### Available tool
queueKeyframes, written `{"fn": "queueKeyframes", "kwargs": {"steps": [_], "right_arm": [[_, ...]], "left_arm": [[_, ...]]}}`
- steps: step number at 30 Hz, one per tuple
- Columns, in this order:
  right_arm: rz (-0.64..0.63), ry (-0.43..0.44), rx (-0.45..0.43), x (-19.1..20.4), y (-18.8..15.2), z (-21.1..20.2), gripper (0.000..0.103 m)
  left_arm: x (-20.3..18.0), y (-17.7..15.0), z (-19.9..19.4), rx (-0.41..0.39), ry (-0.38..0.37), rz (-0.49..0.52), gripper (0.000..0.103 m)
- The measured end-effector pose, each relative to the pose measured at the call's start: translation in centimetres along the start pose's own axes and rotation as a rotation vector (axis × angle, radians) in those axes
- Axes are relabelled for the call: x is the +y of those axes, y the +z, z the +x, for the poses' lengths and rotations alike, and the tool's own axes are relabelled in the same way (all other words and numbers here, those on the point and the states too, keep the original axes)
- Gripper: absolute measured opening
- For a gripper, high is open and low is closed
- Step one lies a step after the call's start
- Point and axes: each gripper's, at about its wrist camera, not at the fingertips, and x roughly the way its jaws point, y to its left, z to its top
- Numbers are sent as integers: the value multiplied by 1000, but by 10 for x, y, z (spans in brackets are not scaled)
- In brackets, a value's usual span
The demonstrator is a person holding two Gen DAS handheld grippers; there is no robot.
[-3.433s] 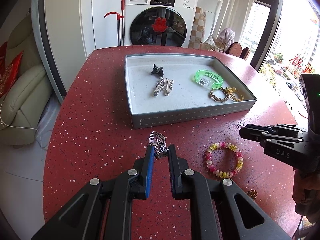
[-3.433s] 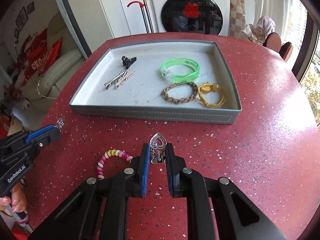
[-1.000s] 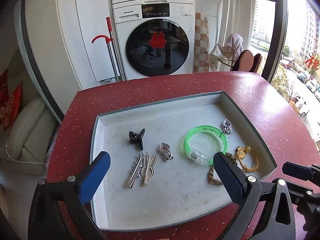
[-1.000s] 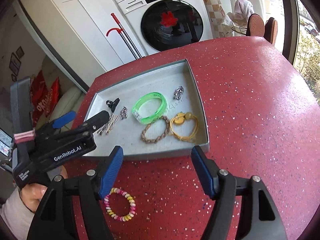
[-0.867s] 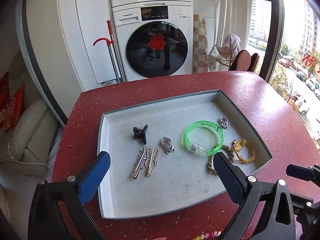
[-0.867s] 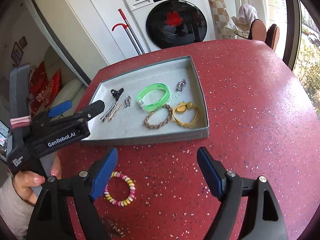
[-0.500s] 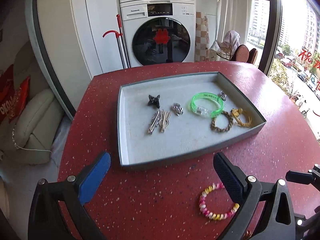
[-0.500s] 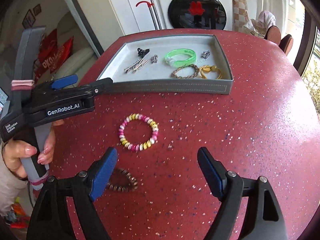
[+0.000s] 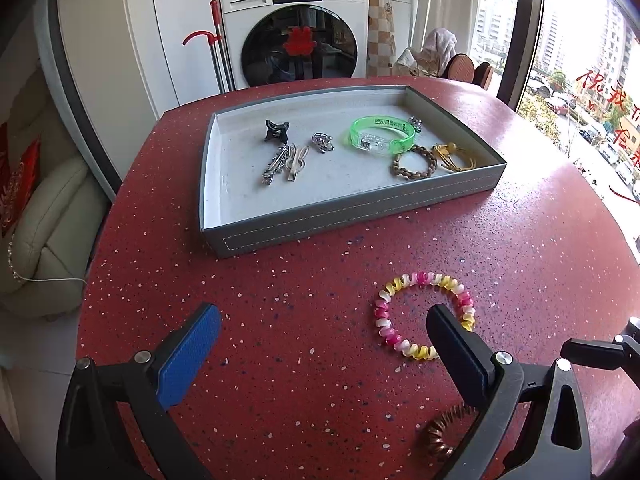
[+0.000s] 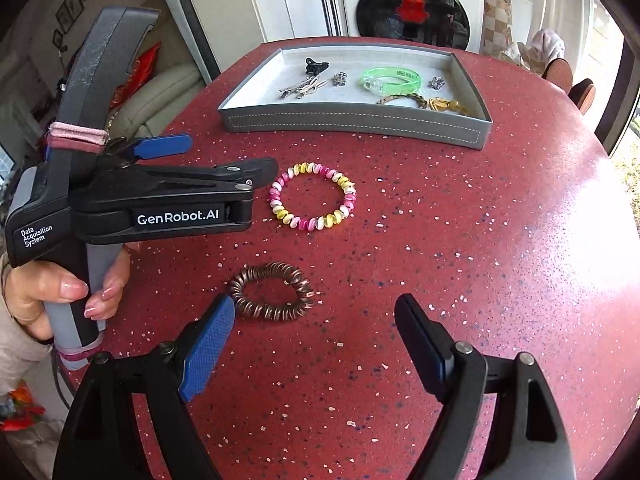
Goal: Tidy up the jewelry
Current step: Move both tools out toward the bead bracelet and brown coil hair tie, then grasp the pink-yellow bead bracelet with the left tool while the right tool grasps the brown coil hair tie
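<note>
My left gripper (image 9: 322,316) hangs open over the red table, its right finger just in front of a pink-and-yellow spiral bracelet (image 9: 420,279). My right gripper (image 10: 316,304) is open too and holds nothing. A brown coil hair tie (image 10: 272,312) lies just beyond its left fingertip. The spiral bracelet (image 10: 304,224) lies further out. The grey tray (image 9: 340,216) behind holds a green bangle (image 9: 380,136), a braided bracelet (image 9: 416,174), a yellow cord bracelet (image 9: 452,158), hair clips (image 9: 280,162), a black claw clip (image 9: 276,130) and two silver charms (image 9: 322,142).
A person's hand (image 10: 48,288) grips the left tool's handle at the table's near left. A washing machine (image 9: 296,40) and a red-handled mop (image 9: 218,60) stand behind the table. A cream sofa (image 9: 36,216) is at the left, and windows at the right.
Both grippers, earlier shut on silver charms and then open over the tray, have drawn back toward the table's near side. The spiral bracelet and brown coil have come close.
</note>
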Motion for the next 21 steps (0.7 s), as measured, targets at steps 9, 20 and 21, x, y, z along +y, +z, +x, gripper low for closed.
{"fn": "queueKeyframes", "kwargs": {"steps": [9,20,21], "right_arm": [[16,1,-6,0,-2,2,85],[4,-5,1,2,-2,6,84],[1,-6,2,3,-1,7,84]], "left_arm": [[2,-3,-1,3,9,-16,103],[14,-8,6,42,-13,-39,103],[14,-8,5,40,-14,-40,103]]}}
